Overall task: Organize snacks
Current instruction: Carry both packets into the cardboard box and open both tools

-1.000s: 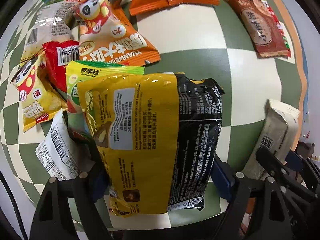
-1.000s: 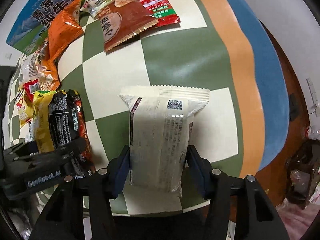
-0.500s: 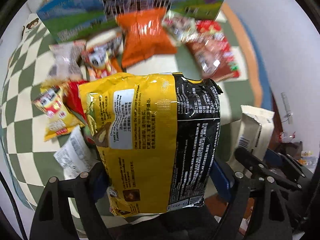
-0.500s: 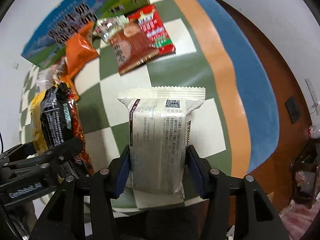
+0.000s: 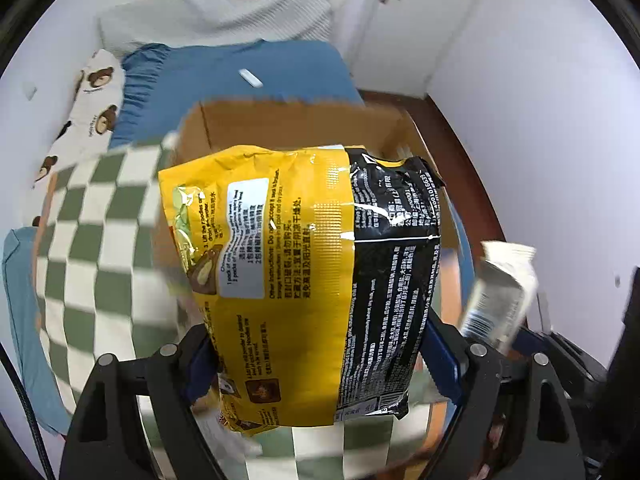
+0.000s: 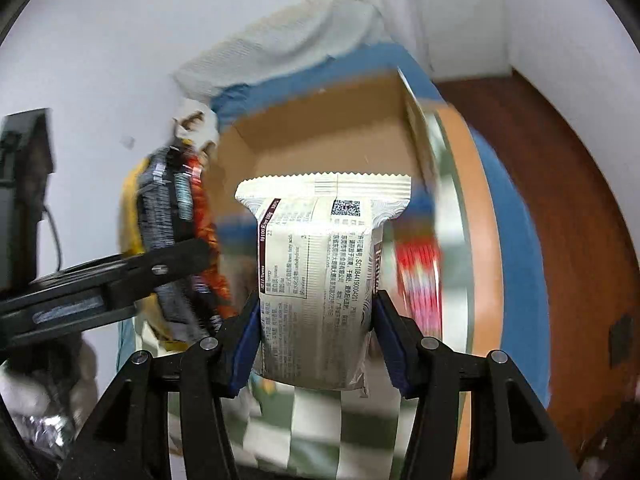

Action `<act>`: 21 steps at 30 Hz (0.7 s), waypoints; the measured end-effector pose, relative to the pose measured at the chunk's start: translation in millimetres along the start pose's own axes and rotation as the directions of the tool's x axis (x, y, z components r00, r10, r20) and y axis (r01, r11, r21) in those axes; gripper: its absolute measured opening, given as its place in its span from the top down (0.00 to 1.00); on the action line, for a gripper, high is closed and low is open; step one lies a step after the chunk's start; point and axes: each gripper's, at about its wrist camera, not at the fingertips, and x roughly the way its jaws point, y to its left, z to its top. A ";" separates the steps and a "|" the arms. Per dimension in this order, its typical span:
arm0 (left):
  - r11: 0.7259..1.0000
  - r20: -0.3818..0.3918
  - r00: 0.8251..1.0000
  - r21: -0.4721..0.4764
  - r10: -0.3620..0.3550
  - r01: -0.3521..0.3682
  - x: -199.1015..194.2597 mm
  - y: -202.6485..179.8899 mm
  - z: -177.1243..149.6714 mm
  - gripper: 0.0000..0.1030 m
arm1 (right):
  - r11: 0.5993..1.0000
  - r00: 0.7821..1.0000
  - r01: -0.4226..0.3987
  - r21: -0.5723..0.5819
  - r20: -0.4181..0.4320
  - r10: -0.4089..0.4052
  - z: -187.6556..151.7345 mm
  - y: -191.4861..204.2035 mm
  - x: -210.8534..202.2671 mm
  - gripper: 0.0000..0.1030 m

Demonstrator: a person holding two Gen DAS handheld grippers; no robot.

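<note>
A bed (image 5: 248, 68) with a blue sheet carried a green-and-white checked cloth (image 5: 92, 240) edged in orange. An open cardboard box (image 5: 296, 124) stood on the bed at the cloth's far edge, its brown interior facing the cameras. A bear-print pillow (image 5: 94, 108) lay at the bed's left side, and a small white object (image 5: 250, 78) lay on the blue sheet beyond the box. A red packet (image 6: 418, 280), blurred, lay on the cloth near its orange border.
</note>
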 end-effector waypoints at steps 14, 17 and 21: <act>0.991 -0.260 0.959 -0.044 0.110 -0.125 177.1 22.8 151.9 0.17 | 0.988 0.960 0.112 -0.110 -0.243 -0.136 173.4 -27.9 199.6 0.45; 0.991 -0.299 0.949 -0.053 0.099 -0.120 198.2 20.0 154.0 0.17 | 0.986 0.947 0.122 -0.112 -0.285 -0.150 178.7 -43.3 229.2 0.45; 0.992 -0.341 0.936 -0.053 0.091 -0.116 222.0 13.1 160.0 0.17 | 0.987 0.936 0.124 -0.106 -0.318 -0.152 195.8 -50.1 259.0 0.45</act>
